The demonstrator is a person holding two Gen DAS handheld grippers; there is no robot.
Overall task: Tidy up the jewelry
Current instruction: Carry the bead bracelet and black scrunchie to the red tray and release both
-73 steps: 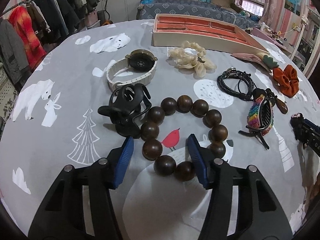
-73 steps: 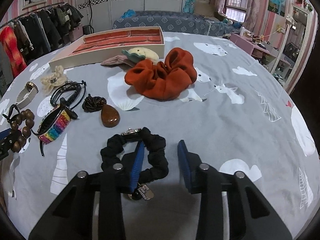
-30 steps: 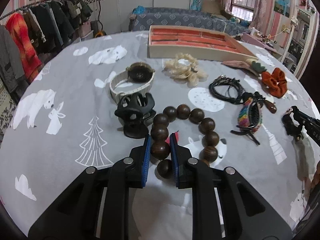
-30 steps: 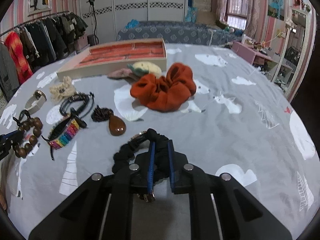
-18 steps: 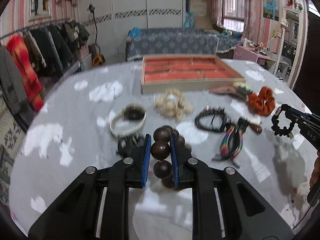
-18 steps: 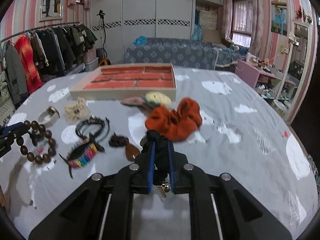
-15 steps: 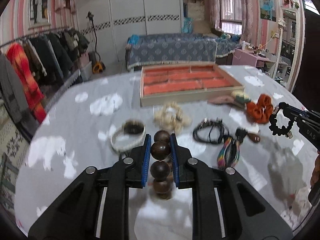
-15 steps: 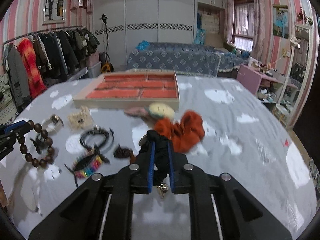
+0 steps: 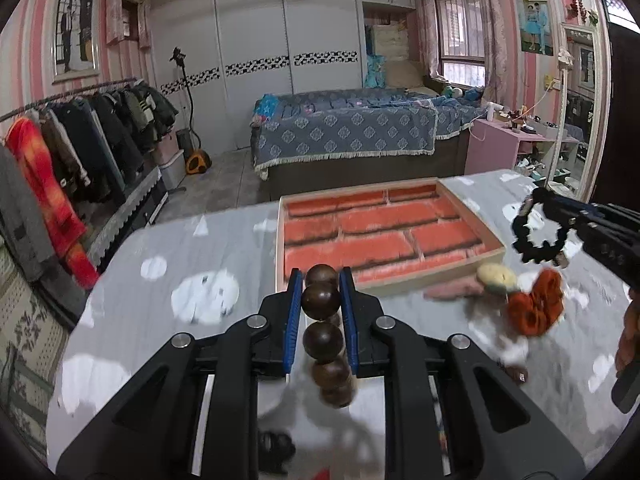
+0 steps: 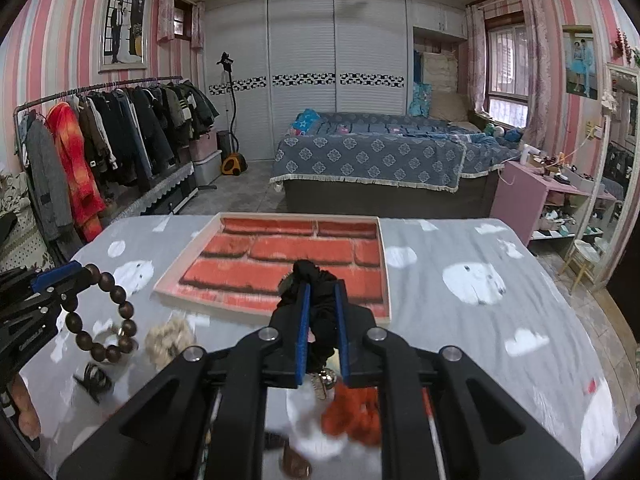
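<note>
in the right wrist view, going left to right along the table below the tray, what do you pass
wooden bead bracelet held by the left gripper → cream scrunchie → black scrunchie in the right gripper

There are two grippers: the left gripper (image 9: 320, 300) and the right gripper (image 10: 320, 312). There is one bead bracelet (image 9: 322, 338), one black scrunchie (image 10: 318, 280), one orange scrunchie (image 9: 536, 308), one cream scrunchie (image 10: 168, 340) and one tray (image 9: 384, 236). The tray sits on one table (image 10: 460, 320).
</note>
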